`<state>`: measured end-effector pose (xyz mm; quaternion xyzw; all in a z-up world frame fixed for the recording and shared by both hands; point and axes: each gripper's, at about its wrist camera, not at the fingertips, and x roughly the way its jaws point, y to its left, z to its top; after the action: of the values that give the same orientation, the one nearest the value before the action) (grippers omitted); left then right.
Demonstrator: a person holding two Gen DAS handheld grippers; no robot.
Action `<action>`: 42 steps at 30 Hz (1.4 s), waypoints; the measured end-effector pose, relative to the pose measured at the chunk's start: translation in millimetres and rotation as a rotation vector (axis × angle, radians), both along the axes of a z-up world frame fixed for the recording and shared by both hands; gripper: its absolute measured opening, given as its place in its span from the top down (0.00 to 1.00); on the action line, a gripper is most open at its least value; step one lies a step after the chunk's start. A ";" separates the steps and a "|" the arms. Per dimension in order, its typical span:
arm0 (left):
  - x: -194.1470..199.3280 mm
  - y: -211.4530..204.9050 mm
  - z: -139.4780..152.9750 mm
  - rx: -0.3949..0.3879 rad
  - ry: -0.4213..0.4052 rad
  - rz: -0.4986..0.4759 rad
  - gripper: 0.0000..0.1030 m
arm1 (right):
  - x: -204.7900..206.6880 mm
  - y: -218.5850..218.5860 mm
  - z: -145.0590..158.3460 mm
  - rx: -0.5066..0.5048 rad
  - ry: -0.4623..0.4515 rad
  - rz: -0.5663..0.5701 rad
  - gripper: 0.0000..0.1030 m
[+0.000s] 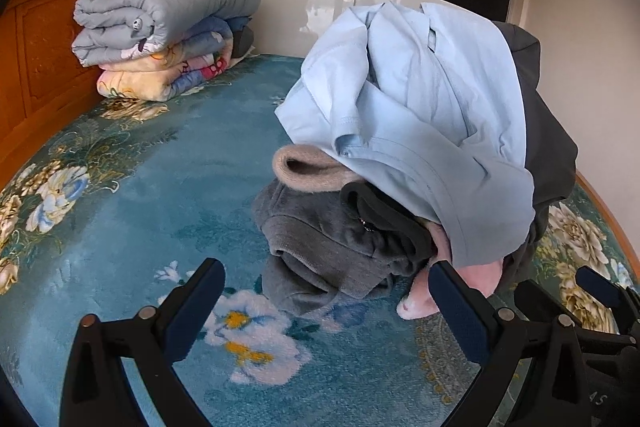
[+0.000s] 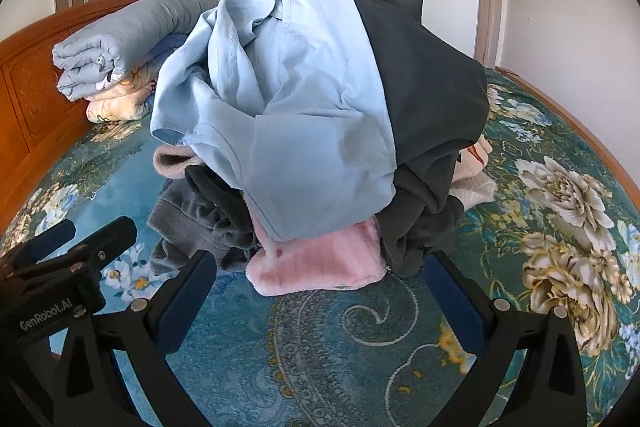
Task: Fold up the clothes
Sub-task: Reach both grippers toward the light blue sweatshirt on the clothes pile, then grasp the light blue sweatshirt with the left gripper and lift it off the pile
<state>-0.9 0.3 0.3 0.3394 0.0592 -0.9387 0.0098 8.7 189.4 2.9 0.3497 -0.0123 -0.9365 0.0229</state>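
Far off to the left of the left gripper (image 1: 326,301): folded quilts (image 1: 164,31) stacked against a wooden headboard (image 1: 40,59), parked out of the working area so the middle of the teal floral bedspread (image 1: 140,195) is free for folding.

Left gripper held low over the bedspread, jaws spread wide, nothing between them; likely poised for a first grab. Just ahead of its fingertips: a grey fleece garment (image 1: 320,251) at the near-left foot of the clothes pile (image 1: 400,147), a beige cuff (image 1: 304,167) poking out above it. Beside its right finger, a pink fluffy piece (image 1: 416,303) sticking out from under the heap, touching or nearly touching the pad; hard to say which at this distortion.

Heaped, not sorted: light blue shirt (image 2: 296,115) draped on top, so probably the easiest first pick, being unweighted by anything else. Dark grey garment (image 2: 432,99) slung over the back and right side, partly under the shirt.

Right gripper (image 2: 320,291) alongside and to the right of the left one, jaws also wide apart and empty, aimed straight at the pink piece lying just ahead between the fingertips. Further right and behind, a pale cream item (image 2: 476,167) peeking from under the dark cloth. No folding begun yet.
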 end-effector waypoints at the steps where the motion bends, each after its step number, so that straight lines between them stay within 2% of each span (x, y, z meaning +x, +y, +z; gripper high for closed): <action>1: -0.9 0.3 0.3 -0.008 0.000 -0.004 0.00 | -0.3 -0.2 -0.2 0.000 -0.001 0.006 0.00; 12: -5.7 0.2 1.3 -0.086 -0.002 -0.032 0.00 | -3.7 -6.4 -1.5 0.006 0.001 0.044 0.00; 18: -13.9 1.4 3.0 -0.086 -0.011 -0.037 0.00 | -7.8 -4.4 -6.6 0.001 -0.019 0.038 0.00; 26: -47.8 -4.6 19.3 -0.106 -0.029 -0.044 0.00 | -12.2 17.6 -20.0 -0.028 -0.056 -0.010 0.00; 29: -69.4 -9.2 25.9 -0.124 -0.062 -0.034 0.00 | -10.2 18.2 -23.7 -0.016 -0.063 0.002 0.00; 33: -106.0 -16.8 39.8 -0.071 -0.081 0.003 0.00 | -2.6 20.7 -29.5 0.001 -0.074 0.021 0.00; 38: -143.1 -7.7 46.0 0.030 -0.103 -0.026 0.00 | 11.5 32.6 -38.9 -0.010 -0.100 0.017 0.00; 39: -149.8 -5.9 43.2 0.042 -0.129 -0.025 0.05 | 16.1 36.5 -40.5 -0.009 -0.104 0.015 0.00; 40: -156.5 -4.1 40.1 0.054 -0.156 -0.022 0.20 | 19.5 40.2 -41.4 -0.008 -0.107 0.012 0.00; 41: -162.4 -4.6 37.7 0.089 -0.181 -0.026 0.31 | 22.8 43.8 -42.2 -0.006 -0.110 0.009 0.00; 42: -165.9 -6.6 37.6 0.132 -0.191 -0.034 0.57 | 27.4 47.9 -42.7 -0.002 -0.113 0.004 0.00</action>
<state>-166.8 -6.3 37.9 0.4283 0.1137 -0.8962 -0.0227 36.1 237.3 -39.8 0.4019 -0.0139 -0.9153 0.0243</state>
